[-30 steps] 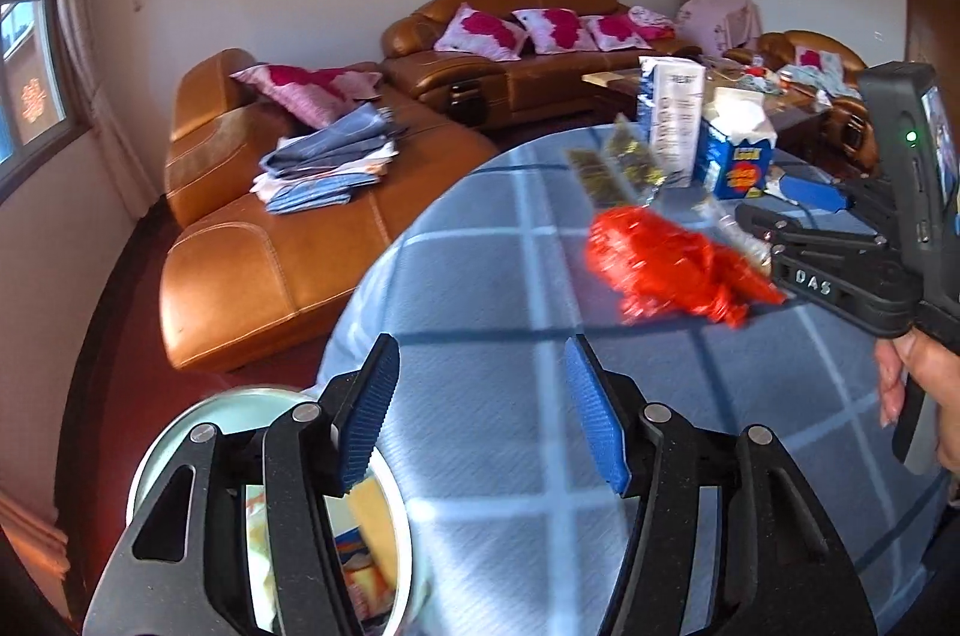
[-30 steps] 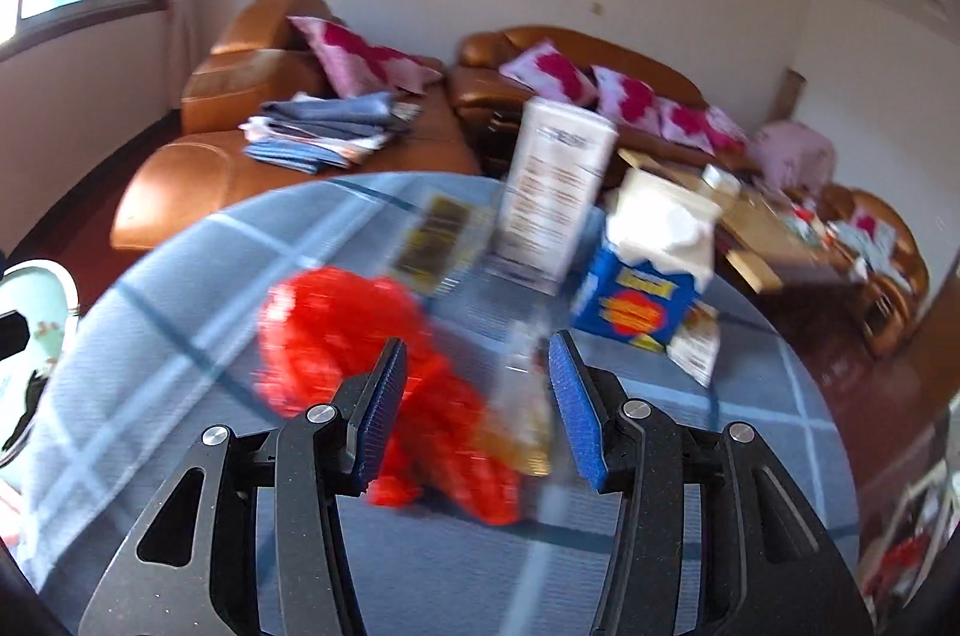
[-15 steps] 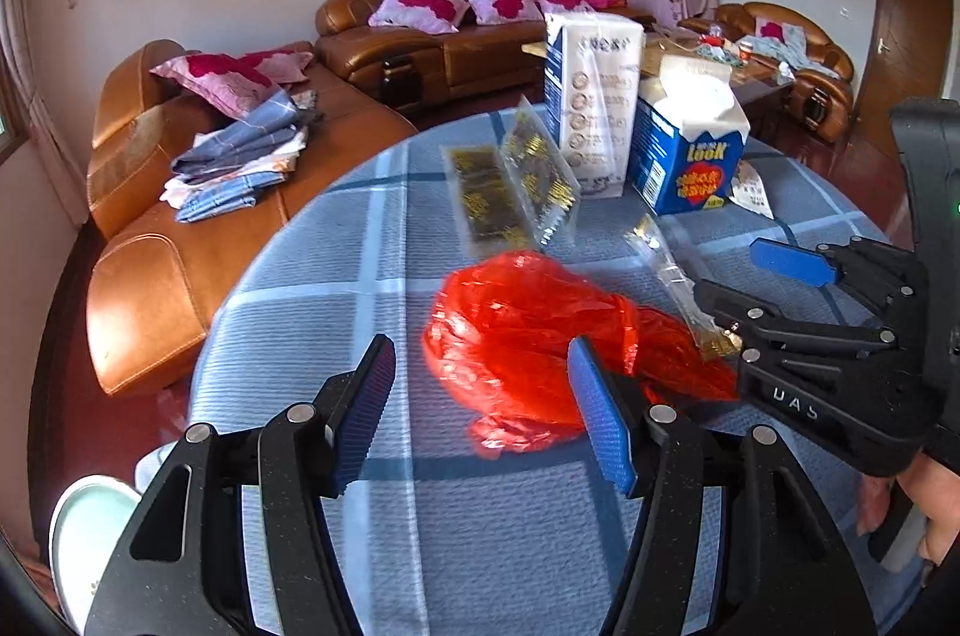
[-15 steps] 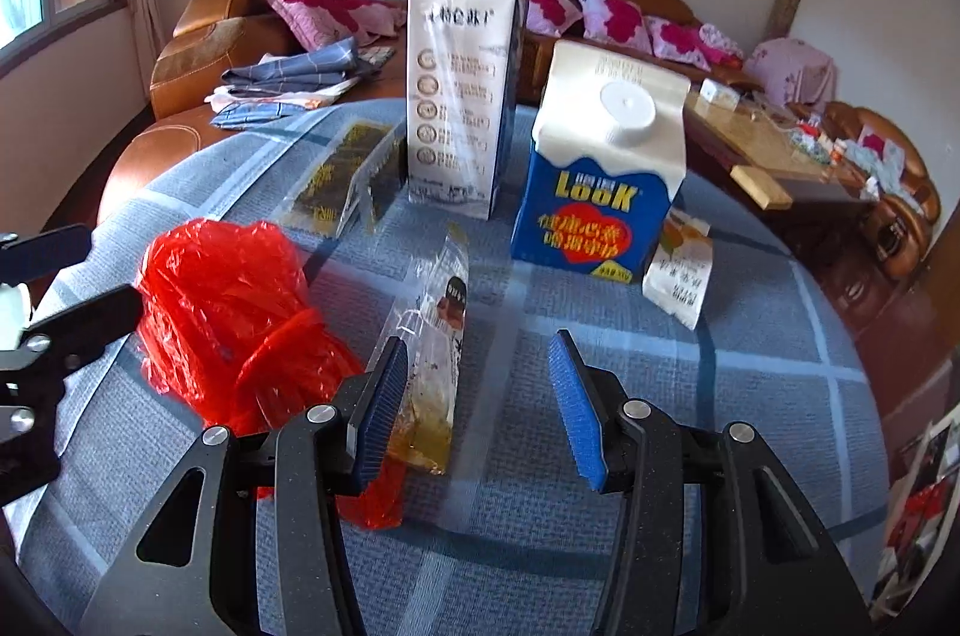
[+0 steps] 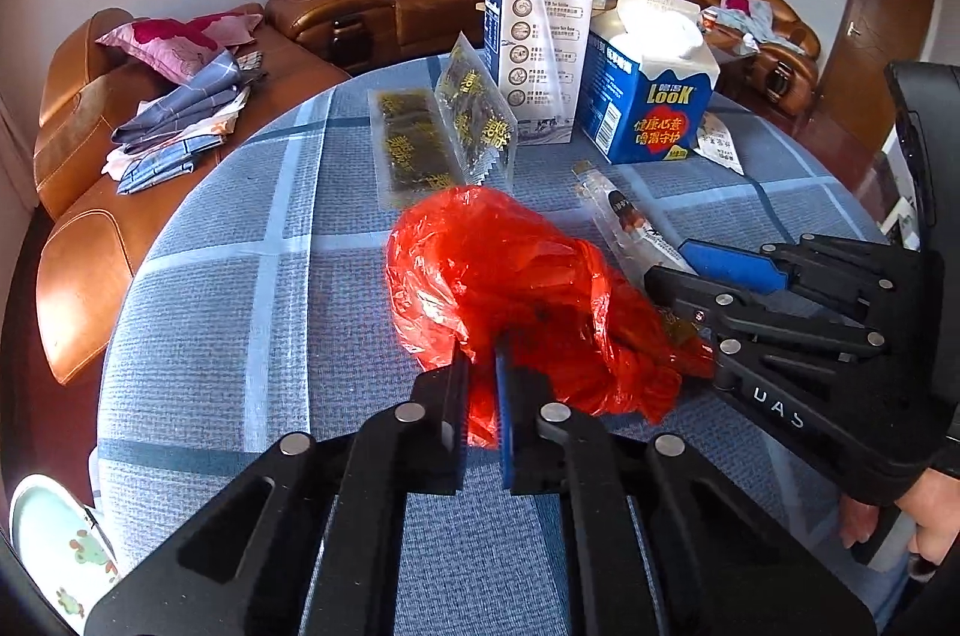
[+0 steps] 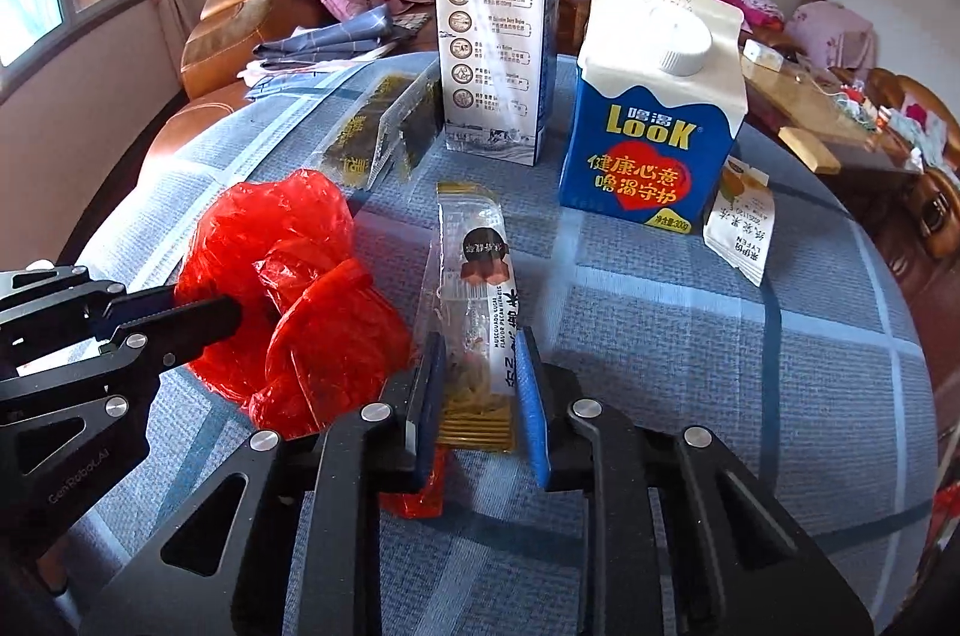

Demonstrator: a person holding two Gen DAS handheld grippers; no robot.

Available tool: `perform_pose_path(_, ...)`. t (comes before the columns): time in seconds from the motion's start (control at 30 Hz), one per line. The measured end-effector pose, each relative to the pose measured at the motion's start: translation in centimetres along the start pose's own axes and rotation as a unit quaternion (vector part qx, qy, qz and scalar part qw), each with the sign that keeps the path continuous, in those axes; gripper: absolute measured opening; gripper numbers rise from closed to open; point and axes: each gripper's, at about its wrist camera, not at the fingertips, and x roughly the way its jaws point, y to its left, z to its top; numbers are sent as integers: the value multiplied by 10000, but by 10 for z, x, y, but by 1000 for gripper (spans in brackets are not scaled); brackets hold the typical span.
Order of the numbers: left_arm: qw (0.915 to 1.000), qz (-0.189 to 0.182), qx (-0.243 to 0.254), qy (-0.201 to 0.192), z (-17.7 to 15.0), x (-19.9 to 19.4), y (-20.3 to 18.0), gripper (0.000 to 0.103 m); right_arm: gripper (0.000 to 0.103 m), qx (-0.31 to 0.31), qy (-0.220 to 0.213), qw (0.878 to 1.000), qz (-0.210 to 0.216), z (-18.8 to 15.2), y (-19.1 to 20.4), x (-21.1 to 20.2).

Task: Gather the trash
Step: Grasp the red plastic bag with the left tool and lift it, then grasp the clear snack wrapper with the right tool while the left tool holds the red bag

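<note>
Moved: both grippers dropped onto the table (image 5: 228, 288); jaws narrowed
Left gripper (image 5: 480, 396): clamped on red bag (image 5: 510, 276)
Right gripper (image 6: 477, 396): closing around snack wrapper (image 6: 480, 288), pads not yet pressing
Left to do: cartons, packets still uncollected

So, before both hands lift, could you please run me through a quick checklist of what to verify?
1. Left tongs shut on the red plastic bag: ok, the plastic is pinched between the pads.
2. Right tongs gripping the long snack wrapper: not ok yet, the jaws are closing with the wrapper between them.
3. Wrapper free of the bag: cannot tell, red plastic lies beside and under its near end.
4. Blue LOOK carton and tall white carton clear of both tongs: ok, they stand upright further back.
5. Bin within reach: cannot tell, none in view.
</note>
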Motion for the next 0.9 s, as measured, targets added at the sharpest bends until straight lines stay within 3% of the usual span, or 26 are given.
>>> perform_pose_path(0.33, 9987, 44, -118, -489, -10, -49, 11, 3, 21, -11, -193, 9998, 46, -11, 4, -17)
perform_pose_path(0.37, 9984, 85, -121, -544, -11, -55, 13, 3, 2, -43, -244, 9997, 50, -12, 7, -21)
perform_pose_path(0.67, 9963, 351, -165, -771, -30, -91, 31, 3, 2, -91, -373, 9993, 39, -10, 18, -32)
perform_pose_path(0.7, 9961, 366, -160, -784, -32, -94, 32, 3, 4, -24, -424, 9991, 26, -10, 17, -33)
perform_pose_path(0.77, 9958, 412, -152, -798, -38, -98, 35, 3, 62, 150, -436, 9989, 72, -7, 12, -33)
perform_pose_path(0.9, 9957, 516, -242, -736, -47, -97, 44, 3, 64, 63, -276, 9996, -28, -2, 15, -25)
